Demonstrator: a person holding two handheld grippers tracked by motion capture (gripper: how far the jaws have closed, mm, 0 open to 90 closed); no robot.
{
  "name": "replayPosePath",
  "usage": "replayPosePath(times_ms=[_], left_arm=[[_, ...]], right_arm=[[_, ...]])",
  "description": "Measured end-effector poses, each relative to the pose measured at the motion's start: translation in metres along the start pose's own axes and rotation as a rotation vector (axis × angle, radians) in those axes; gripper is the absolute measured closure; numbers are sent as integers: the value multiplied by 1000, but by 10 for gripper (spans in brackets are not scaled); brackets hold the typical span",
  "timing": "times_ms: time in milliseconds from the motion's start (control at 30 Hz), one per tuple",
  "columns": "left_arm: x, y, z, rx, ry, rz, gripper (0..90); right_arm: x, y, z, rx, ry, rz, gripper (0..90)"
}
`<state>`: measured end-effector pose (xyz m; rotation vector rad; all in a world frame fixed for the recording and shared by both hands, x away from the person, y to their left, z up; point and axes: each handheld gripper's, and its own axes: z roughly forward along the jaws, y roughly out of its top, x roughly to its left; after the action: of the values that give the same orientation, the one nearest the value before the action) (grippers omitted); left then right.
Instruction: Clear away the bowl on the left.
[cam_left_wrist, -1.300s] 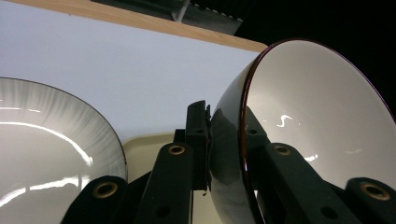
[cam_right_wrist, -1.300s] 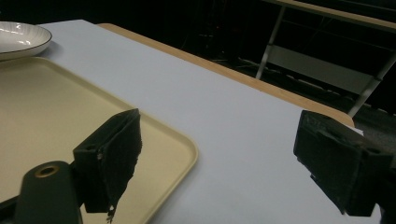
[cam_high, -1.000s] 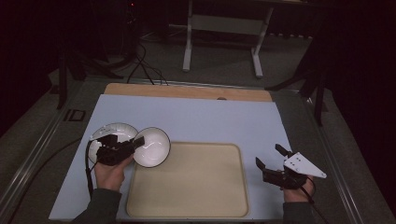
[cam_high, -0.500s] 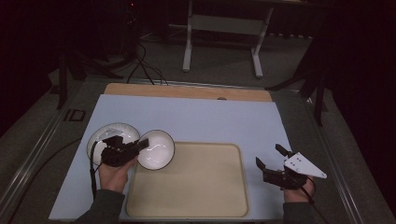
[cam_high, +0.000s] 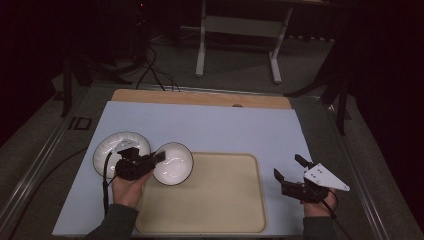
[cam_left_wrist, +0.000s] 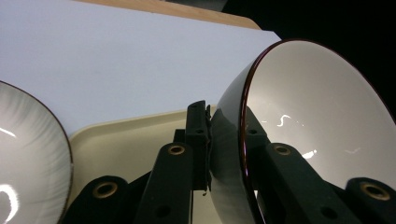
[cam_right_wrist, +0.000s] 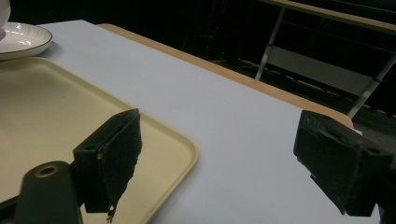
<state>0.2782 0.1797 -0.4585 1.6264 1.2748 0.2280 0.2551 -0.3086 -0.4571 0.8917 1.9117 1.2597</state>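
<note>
Over the tray's (cam_high: 215, 210) left edge we are pinching the bowl's (cam_high: 172, 163) rim with the left gripper (cam_high: 150, 161), risking a slip onto the plate (cam_high: 112, 150), while the right gripper (cam_high: 289, 172) is idling with its jaws spread.

A pale blue mat (cam_high: 220, 125) covers most of the bench (cam_high: 200, 97), whose wooden far edge shows as a strip beyond the mat. On the mat's near half lies a cream tray (cam_high: 220, 200) with rounded corners and a raised rim. A white plate (cam_high: 112, 147) with a dark rim and fine ribbing rests on the mat just left of the tray. Behind the bench, on the dark floor, stands a light metal frame (cam_high: 237, 30) with two legs, and black cables (cam_high: 150, 65) trail near a stand at the left.
</note>
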Motion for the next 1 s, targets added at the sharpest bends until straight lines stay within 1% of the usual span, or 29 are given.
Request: replayPosePath(times_ms=[267,667,1000], left_arm=[[-6,-4,9,20,-7,0,797],[-12,-8,18,41,-12,12,797],[-16,-11,25,58,-15,13,797]], right_arm=[[0,0,0,0,0,-1,148],[0,0,0,1,0,-1,148],[0,0,0,0,1,-1,148]])
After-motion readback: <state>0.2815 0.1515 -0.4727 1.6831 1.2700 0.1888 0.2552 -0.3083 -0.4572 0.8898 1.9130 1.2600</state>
